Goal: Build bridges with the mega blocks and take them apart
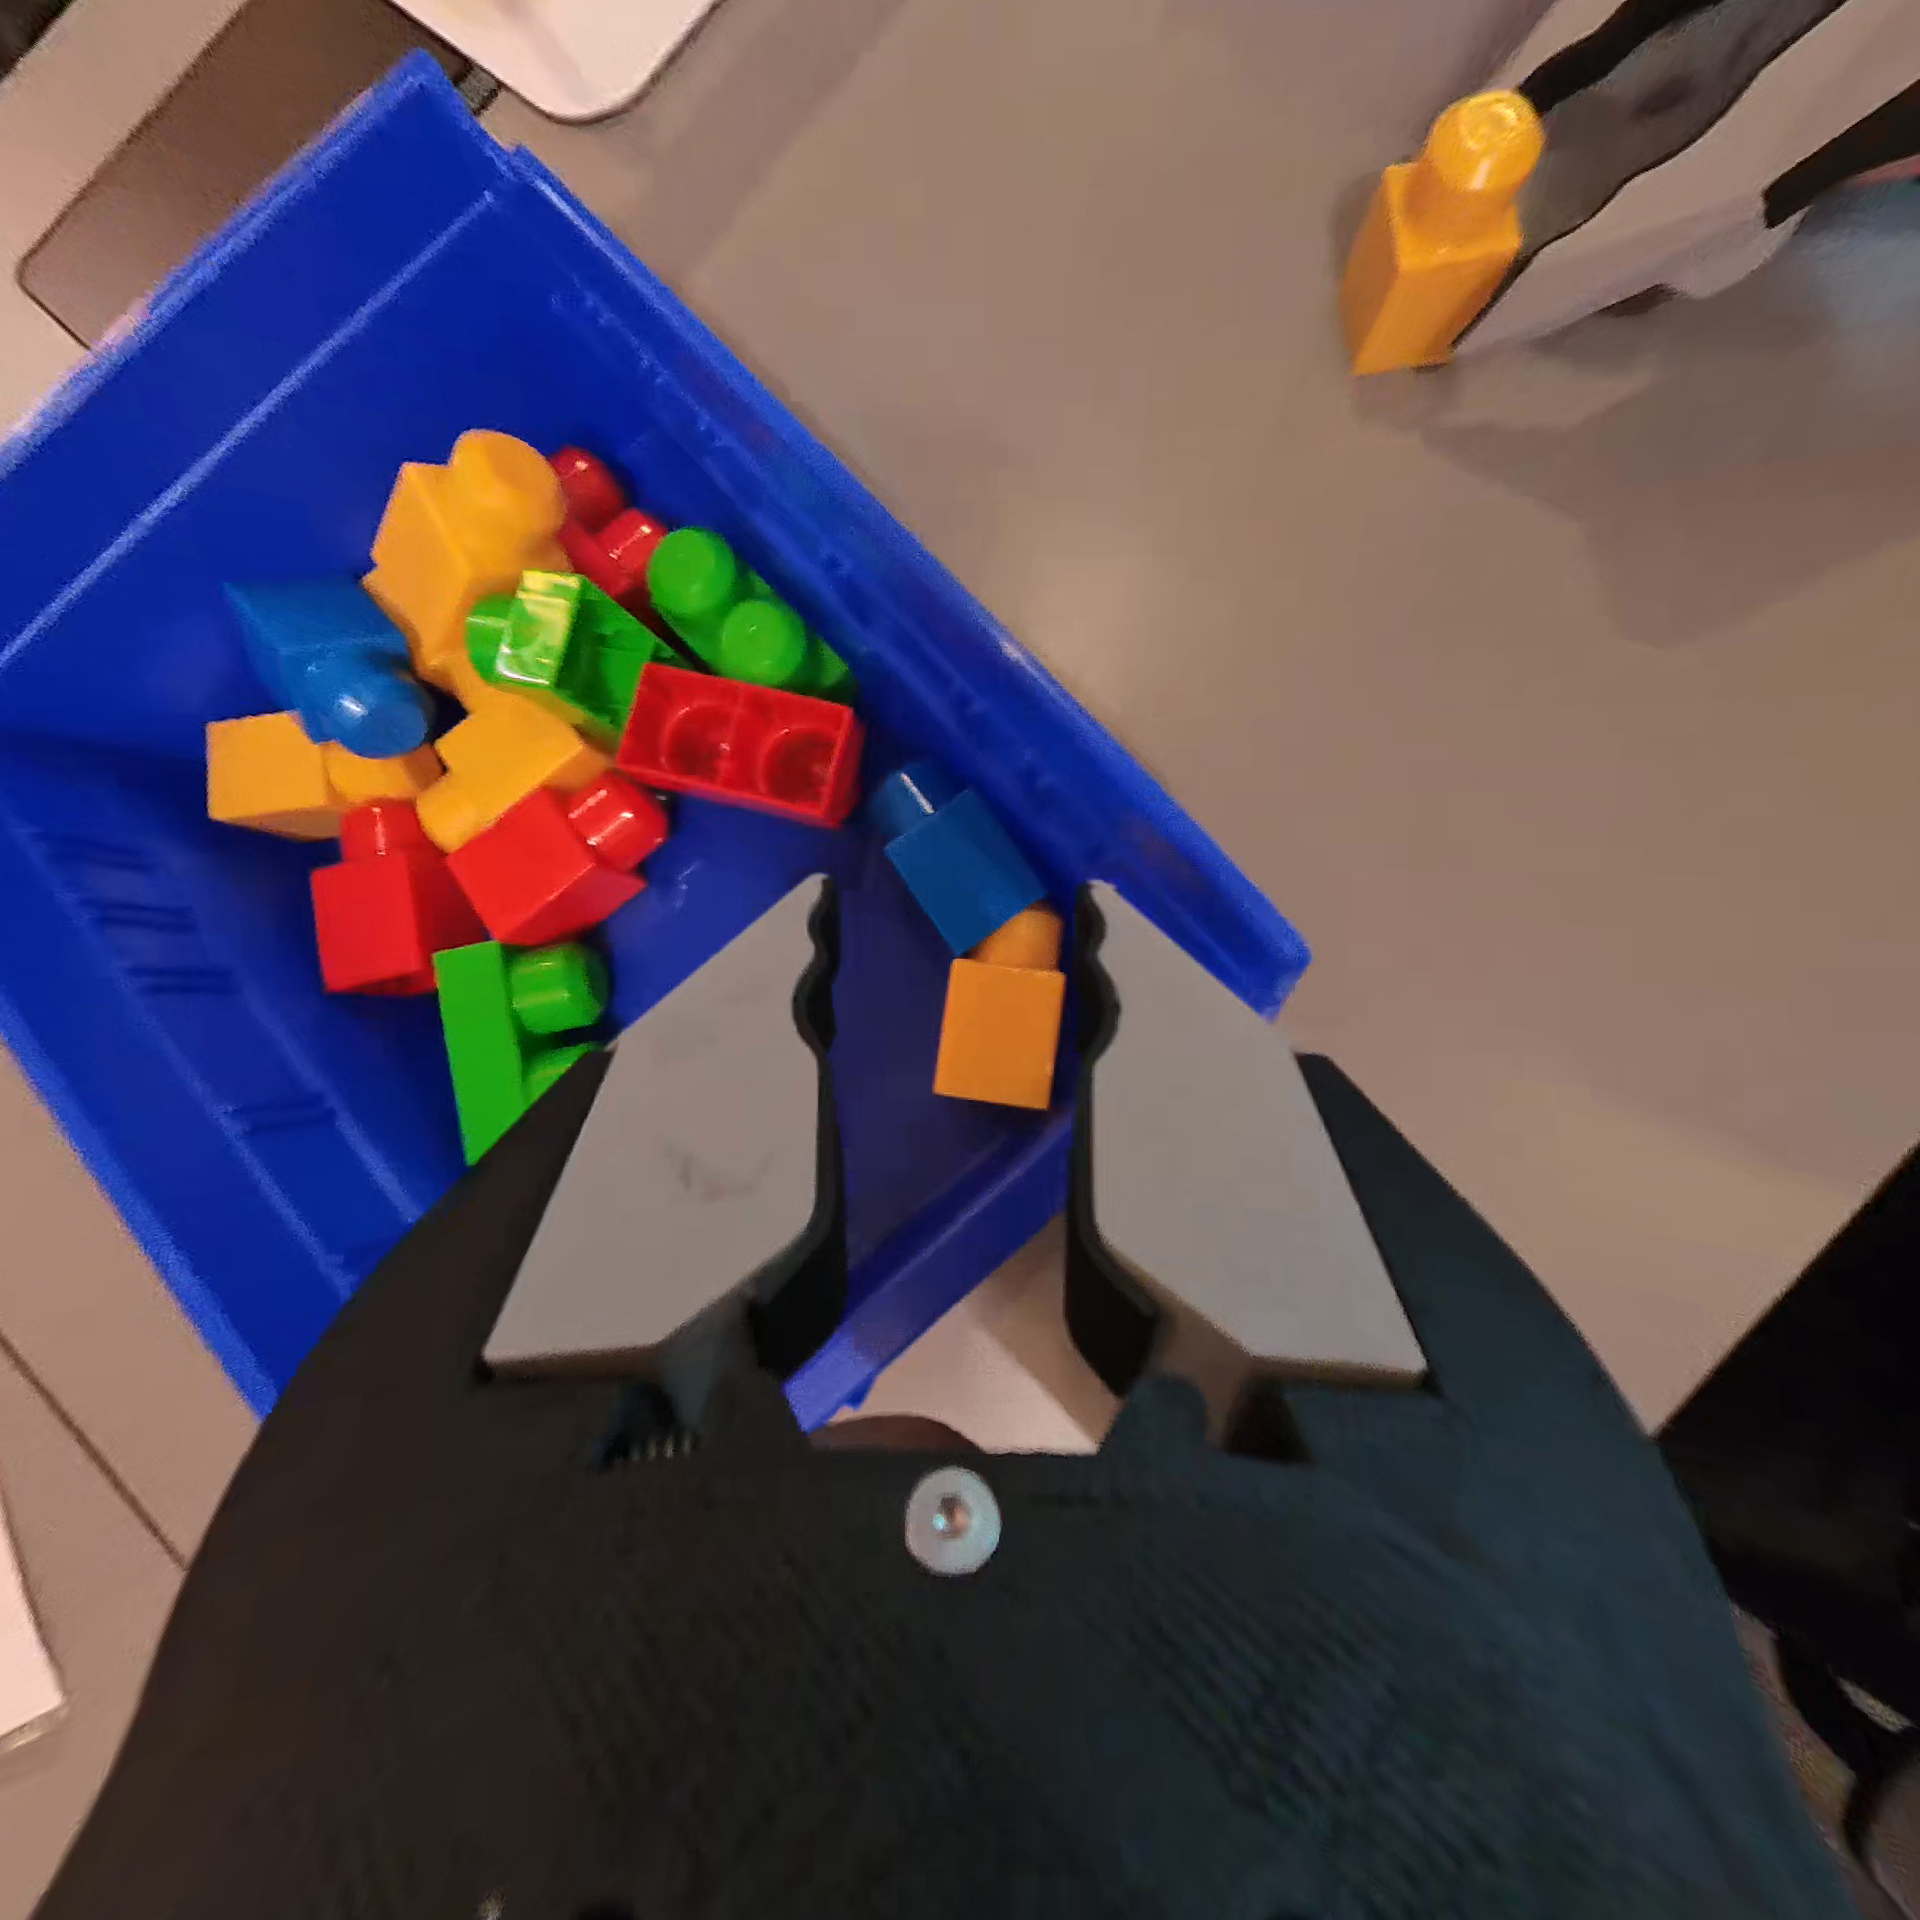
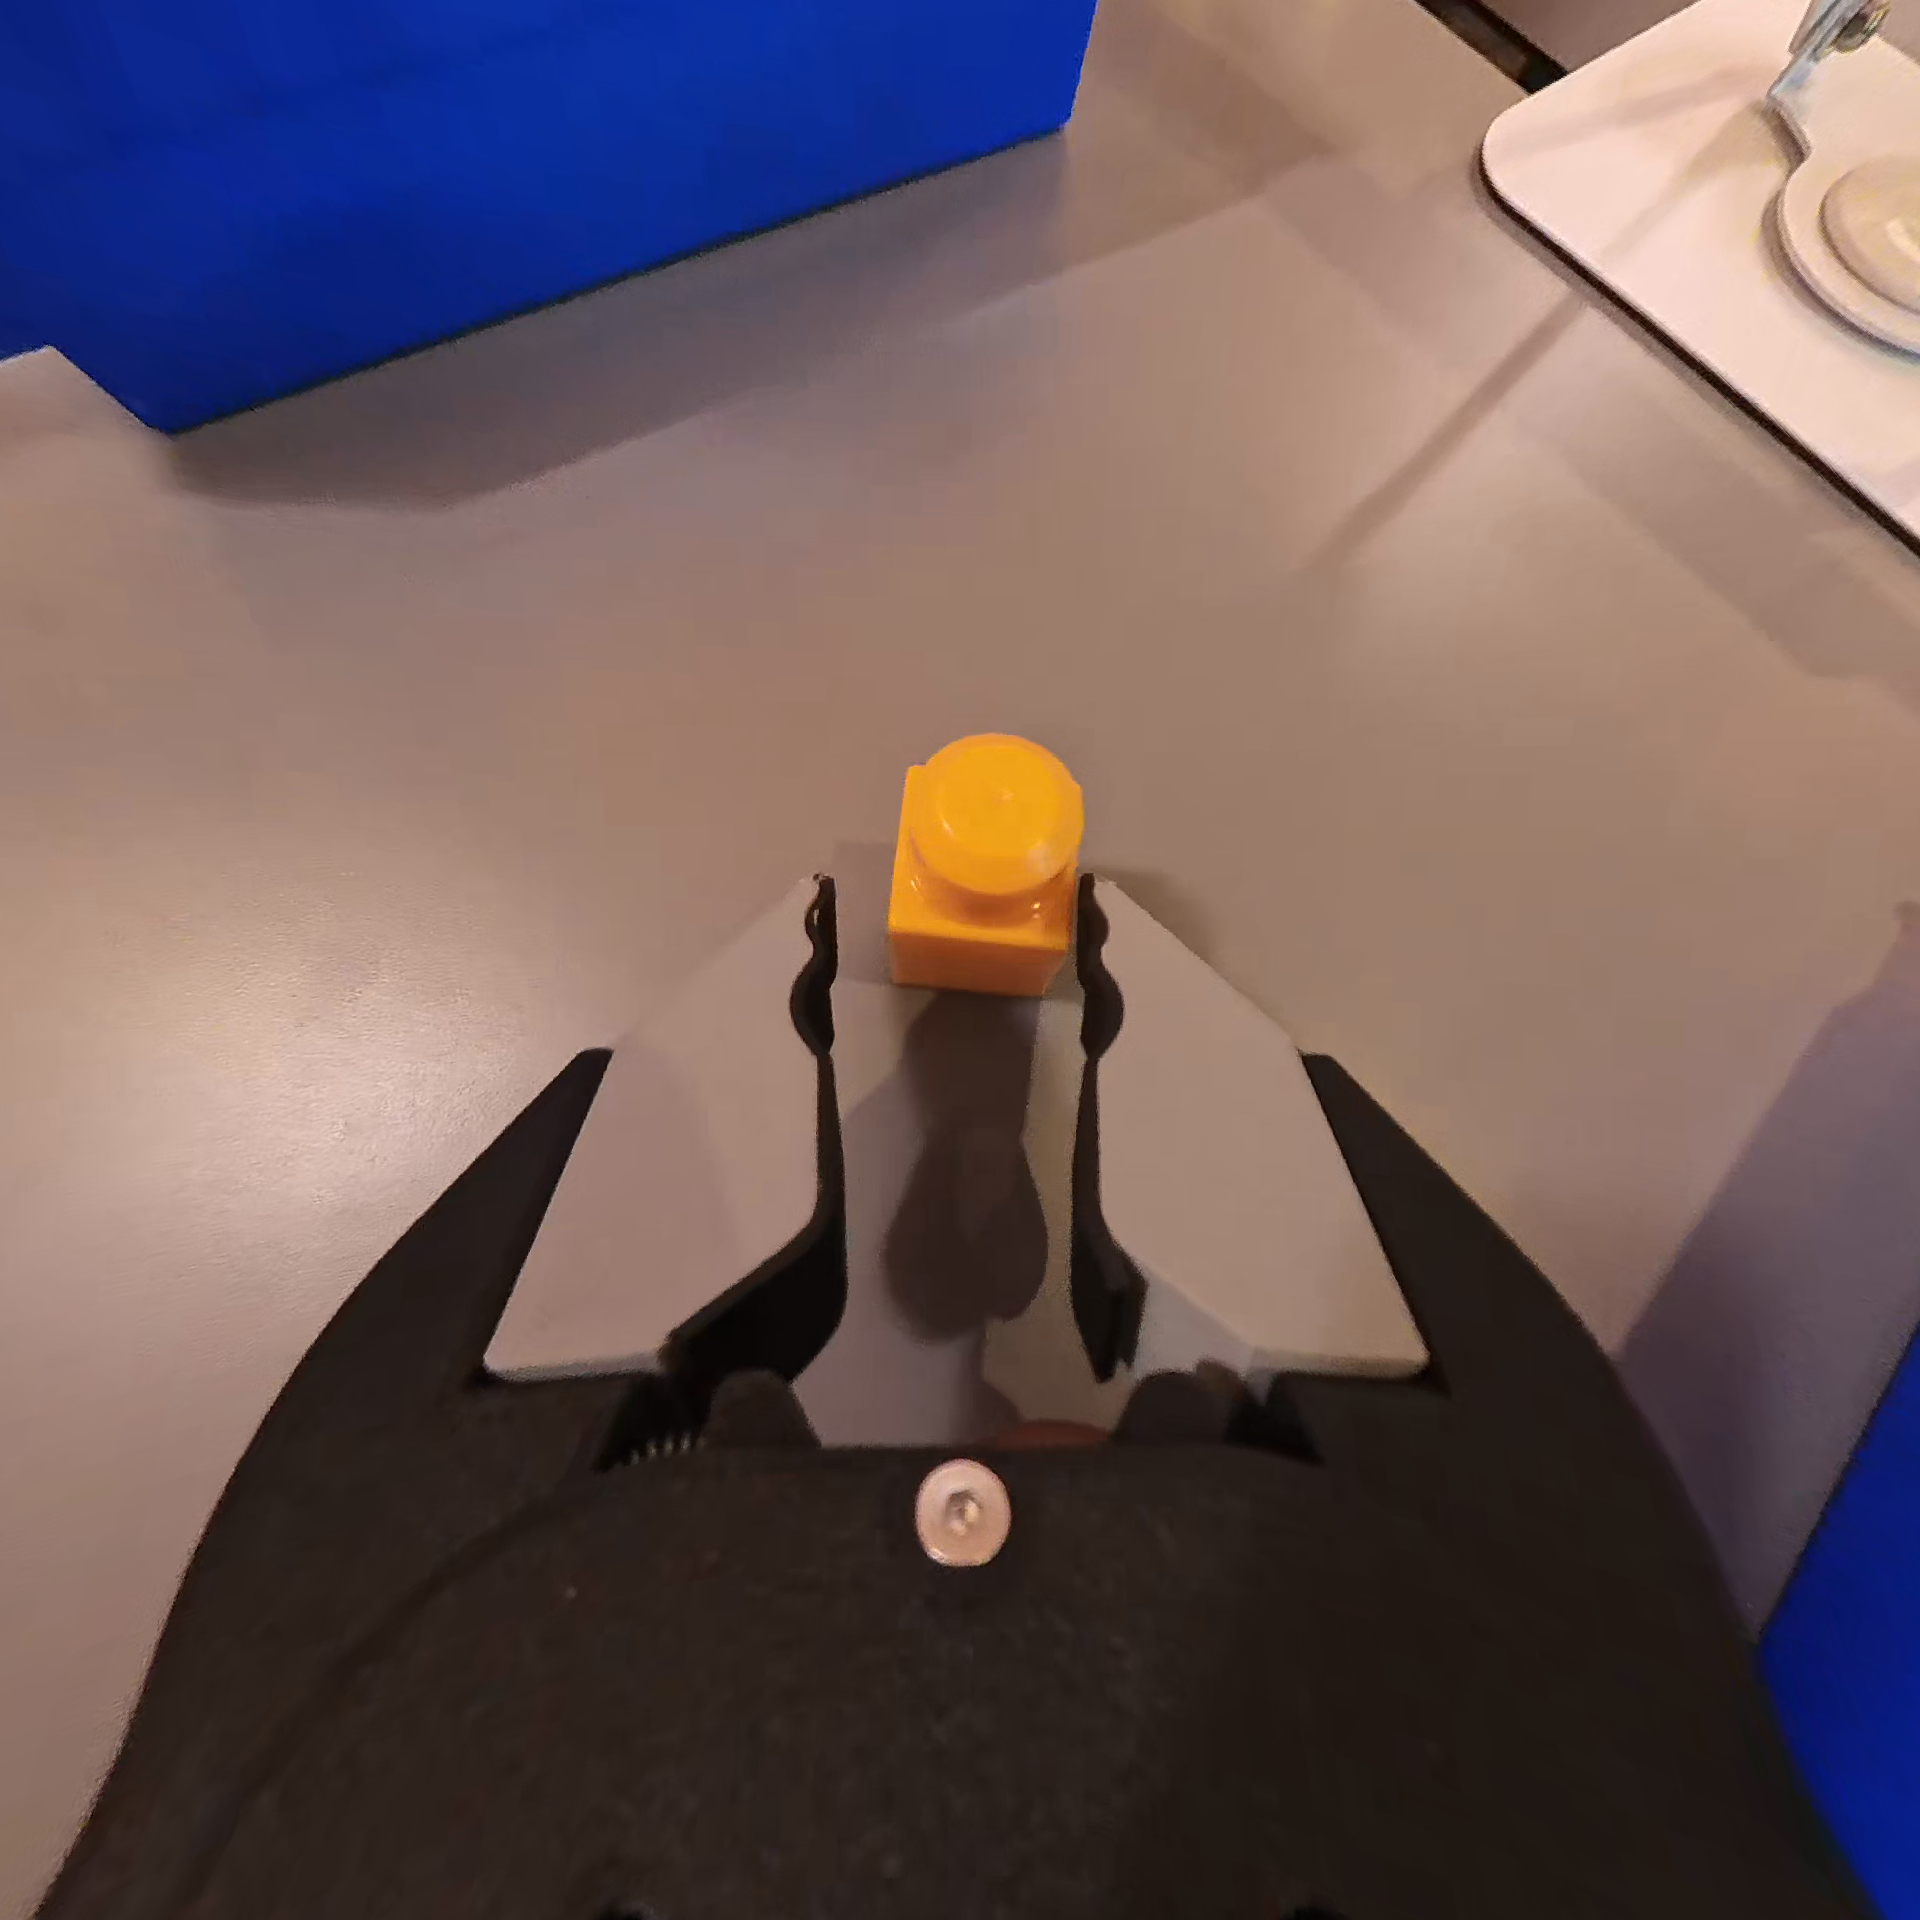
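Observation:
In the left wrist view my left gripper (image 1: 956,904) hangs open over the near corner of a blue bin (image 1: 727,343). An orange one-stud block (image 1: 1000,1023) lies in the bin next to my right pad (image 1: 1091,997), with bare bin floor between it and the left pad. A blue one-stud block (image 1: 961,862) lies just beyond it. Several red, green, orange and blue blocks, among them a red two-stud block (image 1: 740,743), are piled in the bin. My right gripper (image 2: 954,894) is open around an orange one-stud block (image 2: 982,883) that stands upright on the grey table, with a gap at the left pad. This block (image 1: 1439,234) also shows in the left wrist view.
The bin's blue wall (image 2: 520,156) stands at the far left in the right wrist view. A white board (image 2: 1662,208) with a metal fitting lies at the far right. Another blue edge (image 2: 1849,1558) is at the near right. A dark flat slab (image 1: 156,208) lies beyond the bin. The orange one-stud block (image 1: 1000,1023) lies around 7 cm away from my left fingertips.

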